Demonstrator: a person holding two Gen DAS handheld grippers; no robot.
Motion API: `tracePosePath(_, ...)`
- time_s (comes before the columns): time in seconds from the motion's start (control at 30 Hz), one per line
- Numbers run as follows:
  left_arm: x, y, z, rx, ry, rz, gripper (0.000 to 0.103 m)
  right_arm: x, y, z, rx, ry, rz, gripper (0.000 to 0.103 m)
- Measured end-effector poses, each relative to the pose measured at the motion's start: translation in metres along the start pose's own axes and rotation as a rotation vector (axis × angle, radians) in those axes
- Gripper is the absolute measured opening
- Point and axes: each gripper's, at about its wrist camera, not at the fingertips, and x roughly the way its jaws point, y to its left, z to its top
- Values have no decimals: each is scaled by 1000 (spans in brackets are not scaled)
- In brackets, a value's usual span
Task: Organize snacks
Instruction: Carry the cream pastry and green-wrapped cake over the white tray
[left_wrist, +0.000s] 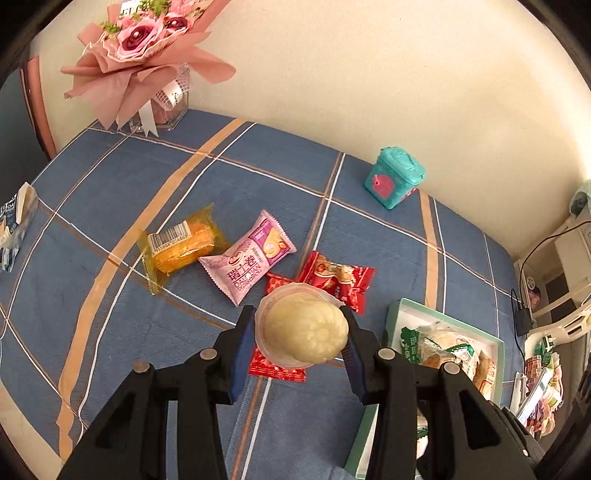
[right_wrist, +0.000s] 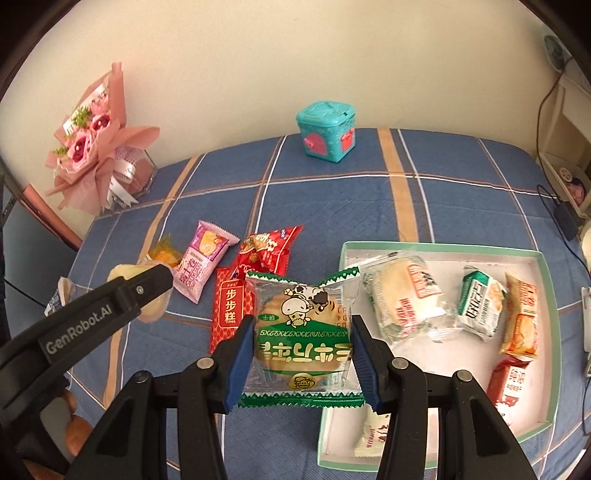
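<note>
Right gripper (right_wrist: 301, 354) jaws pinch our cracker pack (right_wrist: 301, 332), left gripper (left_wrist: 301, 332) jaws pinch a jelly cup (left_wrist: 304, 328). Mid-transfer; next we drop both in the box (right_wrist: 532, 254).

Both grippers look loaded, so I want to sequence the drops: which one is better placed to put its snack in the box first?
Right. The right gripper holds the green cracker packet right at the box edge; the left gripper with its pale pastry is further off.

Cream wall (left_wrist: 369, 74), blue plaid tablecloth (left_wrist: 258, 166), pink bouquet (left_wrist: 140, 44)
</note>
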Motion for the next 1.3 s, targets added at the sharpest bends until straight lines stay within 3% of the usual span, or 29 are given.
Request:
tracePosePath(0.27, -5, -26, -5, 36, -5, -27, 45, -18, -46, 8, 92, -43, -65, 53)
tracePosePath(0.67, -5, -96, -32, 199, 24, -85, 45, -45, -145, 6, 285, -65, -185, 53)
tracePosePath(1.07, -6, -152, -65, 358, 53, -114, 45, -50, -163, 3, 292, -54, -217, 53)
tracePosePath(1.3, 1, -163, -76, 391, 87, -118, 45, -49, -164, 1, 285, -50, -217, 53)
